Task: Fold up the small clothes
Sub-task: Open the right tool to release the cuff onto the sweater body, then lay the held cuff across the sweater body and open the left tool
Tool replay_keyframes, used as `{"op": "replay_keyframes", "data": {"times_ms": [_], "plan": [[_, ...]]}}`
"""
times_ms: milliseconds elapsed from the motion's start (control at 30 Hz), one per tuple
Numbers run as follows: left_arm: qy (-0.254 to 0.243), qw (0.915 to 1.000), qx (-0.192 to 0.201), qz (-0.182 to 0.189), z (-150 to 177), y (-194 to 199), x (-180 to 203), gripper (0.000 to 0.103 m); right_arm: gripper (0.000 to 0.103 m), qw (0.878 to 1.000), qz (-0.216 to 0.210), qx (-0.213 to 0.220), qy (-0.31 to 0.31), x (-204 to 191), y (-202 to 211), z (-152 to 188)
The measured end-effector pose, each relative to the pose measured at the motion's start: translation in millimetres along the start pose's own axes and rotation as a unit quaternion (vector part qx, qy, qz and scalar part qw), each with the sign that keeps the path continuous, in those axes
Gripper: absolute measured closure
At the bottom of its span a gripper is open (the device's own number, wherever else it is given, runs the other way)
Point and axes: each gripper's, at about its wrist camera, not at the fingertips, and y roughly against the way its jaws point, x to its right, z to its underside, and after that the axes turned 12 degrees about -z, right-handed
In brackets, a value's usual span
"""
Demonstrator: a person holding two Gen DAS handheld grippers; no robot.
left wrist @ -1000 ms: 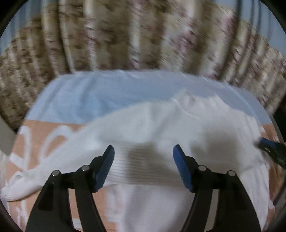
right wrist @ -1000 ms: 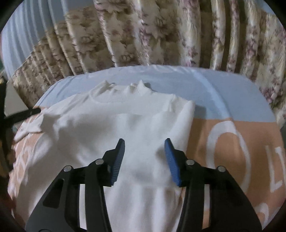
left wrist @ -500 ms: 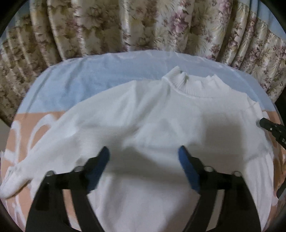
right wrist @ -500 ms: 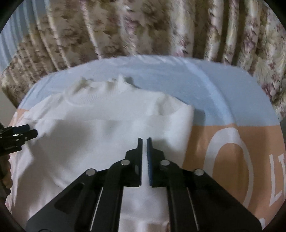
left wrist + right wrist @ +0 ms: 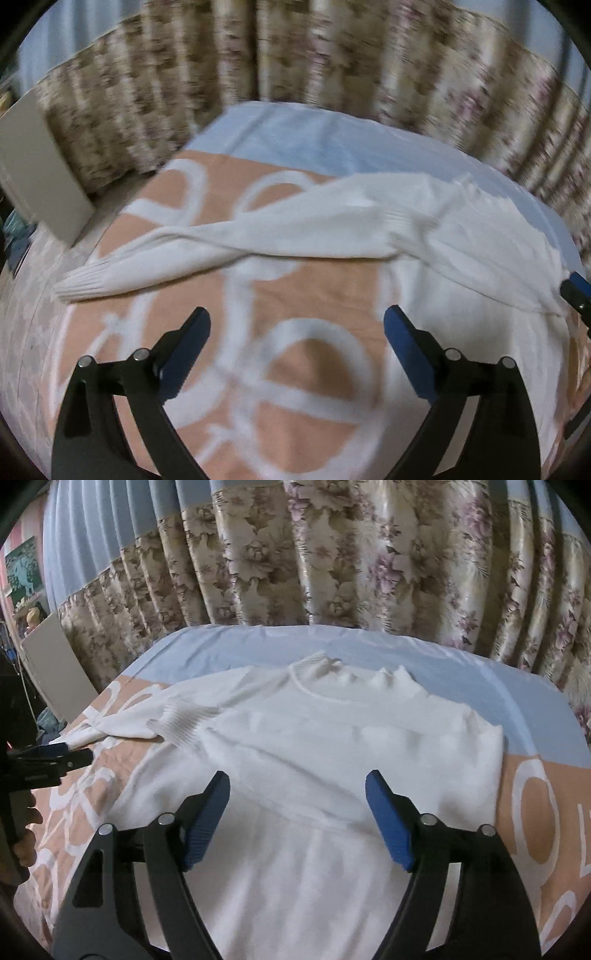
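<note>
Right gripper (image 5: 297, 823) jaws reopened, left gripper (image 5: 297, 350) swung leftward, jaws apart, one white sweater (image 5: 332, 746), one sleeve (image 5: 221, 243) outstretched

Floral curtain (image 5: 332, 66) smeared by motion blur in the left wrist view, white sweater's (image 5: 332, 760) hem cut off below, bedsheet's (image 5: 532, 801) lettering clipped at right edge

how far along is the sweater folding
Early. Done: the white sweater lies flat on the bedspread, its right side already turned in to a straight edge. In hand: nothing; the left gripper and right gripper are both open. Left: the long sleeve lies stretched out, then the body folds.
</note>
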Motion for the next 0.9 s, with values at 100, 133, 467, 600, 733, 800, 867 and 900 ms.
{"op": "replay_keyframes", "data": {"times_ms": [100, 133, 467, 600, 733, 800, 867, 900], "plan": [[0.038, 0.9992, -0.014, -0.004, -3, -8, -39, 0.008, 0.025, 1.0, 0.005, 0.006, -0.008, 0, 3, -6], [0.049, 0.9986, -0.017, -0.006, -4, -12, -51, 0.008, 0.025, 1.0, 0.006, 0.006, -0.011, 1, 3, -7], [0.199, 0.9722, -0.086, -0.09, -15, -71, -158, 0.008, 0.025, 1.0, 0.029, 0.0, -0.007, 12, 3, -11], [0.206, 0.9693, -0.093, -0.097, -13, -79, -170, 0.008, 0.025, 0.999, 0.033, 0.001, -0.014, 23, 3, -13], [0.176, 0.9737, -0.093, -0.111, -17, -91, -164, 0.032, 0.026, 0.999, 0.039, 0.01, -0.018, 32, 4, -15], [0.165, 0.9743, -0.088, -0.125, -18, -93, -167, 0.046, 0.026, 0.999, 0.04, 0.009, -0.023, 37, 2, -14], [0.155, 0.9753, -0.08, -0.135, -20, -94, -168, 0.065, 0.026, 0.999, 0.039, 0.009, -0.028, 40, 0, -13], [0.145, 0.9772, -0.073, -0.138, -23, -92, -168, 0.076, 0.026, 0.999, 0.038, 0.007, -0.029, 41, -1, -13]]}}
